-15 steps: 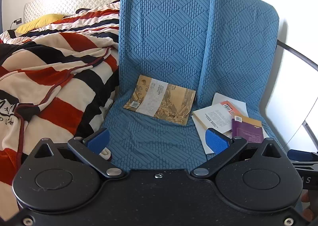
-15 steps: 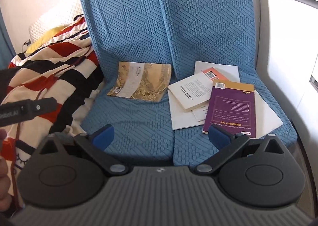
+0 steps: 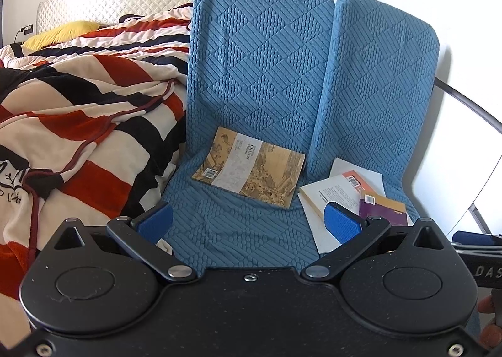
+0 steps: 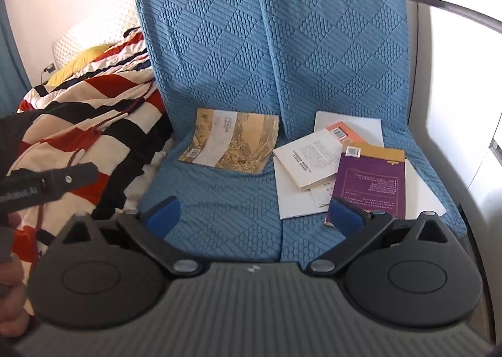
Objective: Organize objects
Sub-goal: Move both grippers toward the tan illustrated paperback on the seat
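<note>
Books lie on a blue quilted two-seat sofa (image 3: 260, 80). A tan book with a painted cover (image 3: 249, 167) rests alone on the left seat, also the tan book (image 4: 230, 141) in the right wrist view. On the right seat a loose pile holds a purple book (image 4: 371, 181), a cream book (image 4: 309, 159), an orange-cornered book (image 4: 343, 131) and a large white sheet (image 4: 293, 203). My left gripper (image 3: 249, 222) hangs open over the left seat's front. My right gripper (image 4: 254, 215) is open, its right pad (image 4: 346, 219) in front of the purple book's near corner.
A red, black and cream striped blanket (image 3: 78, 112) is heaped on a bed beside the sofa's left side, with a yellow pillow (image 3: 59, 33) and a quilted headboard (image 3: 116, 2) behind. A white wall and a dark curved rail (image 4: 455, 8) stand at the right.
Both grippers have shifted only slightly; the books sit a little lower and nearer in the left wrist view. Both stay open and nothing has been touched.
</note>
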Available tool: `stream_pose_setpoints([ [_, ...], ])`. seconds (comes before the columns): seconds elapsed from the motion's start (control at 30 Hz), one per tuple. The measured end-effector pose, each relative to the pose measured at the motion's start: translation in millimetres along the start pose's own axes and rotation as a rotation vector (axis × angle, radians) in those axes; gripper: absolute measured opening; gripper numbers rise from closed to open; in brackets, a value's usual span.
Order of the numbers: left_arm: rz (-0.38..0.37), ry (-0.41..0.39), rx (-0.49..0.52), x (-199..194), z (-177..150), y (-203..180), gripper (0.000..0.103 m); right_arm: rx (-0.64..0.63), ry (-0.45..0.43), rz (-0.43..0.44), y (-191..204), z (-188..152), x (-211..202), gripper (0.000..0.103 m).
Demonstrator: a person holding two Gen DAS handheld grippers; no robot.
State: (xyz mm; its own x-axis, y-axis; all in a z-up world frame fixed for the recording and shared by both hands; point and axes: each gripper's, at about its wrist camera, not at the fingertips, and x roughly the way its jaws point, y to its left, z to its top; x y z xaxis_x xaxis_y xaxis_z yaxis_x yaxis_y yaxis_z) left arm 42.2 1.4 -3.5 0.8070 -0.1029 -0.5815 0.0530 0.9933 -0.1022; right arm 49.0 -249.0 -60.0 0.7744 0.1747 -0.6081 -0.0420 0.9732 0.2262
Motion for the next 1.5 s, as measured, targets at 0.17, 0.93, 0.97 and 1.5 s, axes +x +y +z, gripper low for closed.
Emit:
stream_pose_setpoints([
  [0.17,-0.004,-0.021,0.008,-3,17,4,0.103,0.014,-0.002,0.009,7,13,-1,0.103],
  [0.93,-0.054,0.02,0.045,58,14,-5,0.103,0.043,0.037,0.013,-15,9,49,0.103],
  [0.97,-0.056,0.019,0.042,62,13,-5,0.103,0.046,0.038,0.008,-18,8,52,0.103],
  [1.5,-0.058,0.0,0.022,134,13,-17,0.103,0.039,0.004,-0.017,-45,-1,88,0.103],
])
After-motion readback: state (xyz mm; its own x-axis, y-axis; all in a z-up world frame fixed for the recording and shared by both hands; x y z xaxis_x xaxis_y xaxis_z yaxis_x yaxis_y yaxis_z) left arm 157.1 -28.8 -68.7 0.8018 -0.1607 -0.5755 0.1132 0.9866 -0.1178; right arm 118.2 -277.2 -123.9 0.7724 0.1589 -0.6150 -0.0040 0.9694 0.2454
